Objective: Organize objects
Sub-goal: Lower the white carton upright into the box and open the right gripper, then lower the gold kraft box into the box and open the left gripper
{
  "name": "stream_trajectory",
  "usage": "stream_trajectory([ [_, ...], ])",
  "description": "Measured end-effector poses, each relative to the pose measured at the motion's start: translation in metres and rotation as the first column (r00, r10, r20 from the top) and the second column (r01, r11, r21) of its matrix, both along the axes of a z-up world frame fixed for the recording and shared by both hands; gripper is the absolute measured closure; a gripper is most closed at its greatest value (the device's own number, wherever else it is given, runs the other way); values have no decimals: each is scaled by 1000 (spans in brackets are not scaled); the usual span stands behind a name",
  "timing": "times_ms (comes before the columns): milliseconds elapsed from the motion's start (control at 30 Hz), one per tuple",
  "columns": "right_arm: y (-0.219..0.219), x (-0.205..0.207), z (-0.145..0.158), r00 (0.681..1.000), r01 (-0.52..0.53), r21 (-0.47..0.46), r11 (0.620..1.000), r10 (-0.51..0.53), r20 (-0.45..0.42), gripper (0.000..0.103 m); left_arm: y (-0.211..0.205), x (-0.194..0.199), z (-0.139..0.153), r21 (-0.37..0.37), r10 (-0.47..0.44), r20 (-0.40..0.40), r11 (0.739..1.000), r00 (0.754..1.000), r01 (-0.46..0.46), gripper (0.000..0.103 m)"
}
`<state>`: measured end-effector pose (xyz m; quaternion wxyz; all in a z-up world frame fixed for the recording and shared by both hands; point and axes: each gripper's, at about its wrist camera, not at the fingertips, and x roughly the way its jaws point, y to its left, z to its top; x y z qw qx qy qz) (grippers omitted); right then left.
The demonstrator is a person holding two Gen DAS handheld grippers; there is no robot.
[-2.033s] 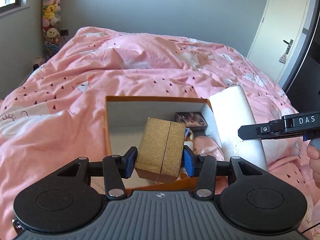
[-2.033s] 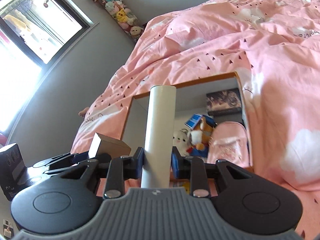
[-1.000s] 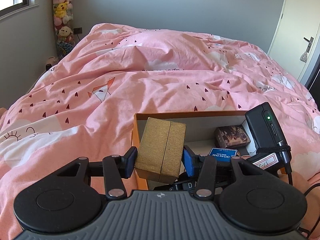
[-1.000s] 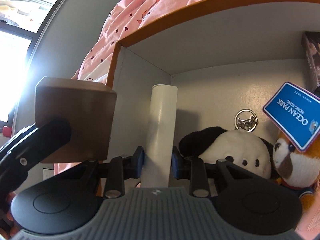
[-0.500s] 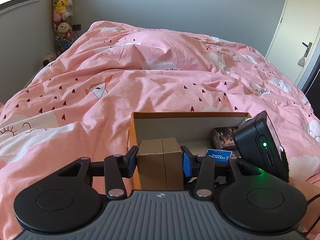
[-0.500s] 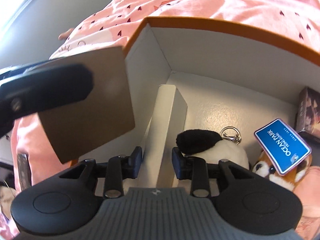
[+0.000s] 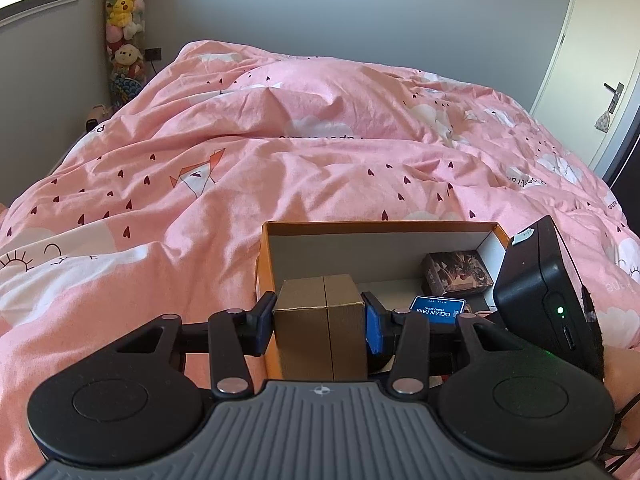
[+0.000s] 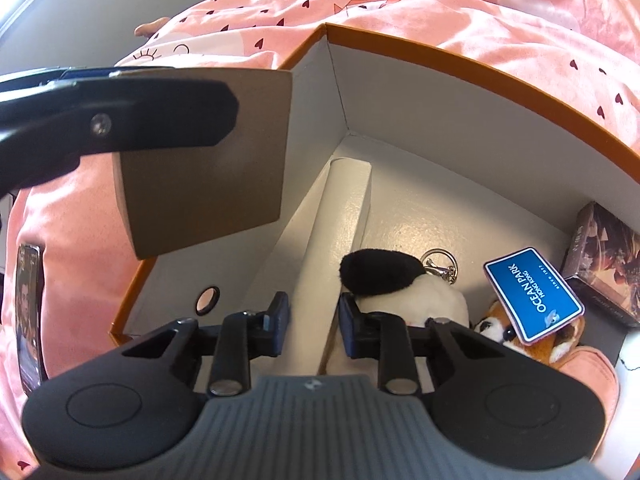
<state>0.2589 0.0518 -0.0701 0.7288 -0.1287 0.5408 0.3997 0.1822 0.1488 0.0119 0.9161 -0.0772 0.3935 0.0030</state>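
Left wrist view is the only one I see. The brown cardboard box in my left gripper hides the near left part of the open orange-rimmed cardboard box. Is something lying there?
Observer: Yes. A long white carton lies on the floor along the left wall of the orange-rimmed box.
Operator: Does the right gripper hold it?
Observer: Its jaws are closing with the carton between them. I cannot tell whether the pads press on it.
Operator: What is under the blue tag?
Observer: An orange-brown plush animal, beside a black-and-white panda plush.
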Motion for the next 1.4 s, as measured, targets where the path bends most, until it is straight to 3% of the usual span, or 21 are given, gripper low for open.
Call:
stream_trajectory([
  [100,-11,11,-2,994,73,31,997,-70,-89,77,0,0,0,-1,1,0,1000,1000,-1,52],
  [167,-24,24,-10,970,149,84,985,-129,-204,78,1,0,-1,-4,5,-2,1000,1000,-5,52],
  [233,-26,29,-17,952,192,102,976,-160,-261,77,2,0,-1,-7,10,-2,1000,1000,-10,52],
  [467,-4,14,-10,978,162,57,985,-152,-145,75,7,-1,-1,-21,19,4,1000,1000,-19,52],
  [633,0,16,-12,966,211,66,975,-197,-170,74,8,-1,1,-30,14,9,999,1000,-14,52],
  [733,-9,19,-12,946,245,86,966,-219,-240,68,9,-2,1,-33,13,10,999,1000,-13,52],
  [767,-11,19,-11,943,248,94,964,-217,-254,69,9,-2,1,-35,14,10,999,1000,-13,52],
  [967,-21,19,-11,916,273,122,954,-220,-334,98,10,-1,0,-42,18,10,999,1000,-18,52],
  [1200,-9,16,-16,921,240,144,960,-178,-348,97,12,-2,1,-43,32,16,999,999,-31,52],
  [1267,-5,16,-25,904,238,143,961,-166,-394,99,12,-2,3,-46,31,21,998,999,-30,52],
  [1400,-2,12,-36,921,213,120,970,-158,-356,100,10,-1,5,-33,26,30,999,999,-25,52],
])
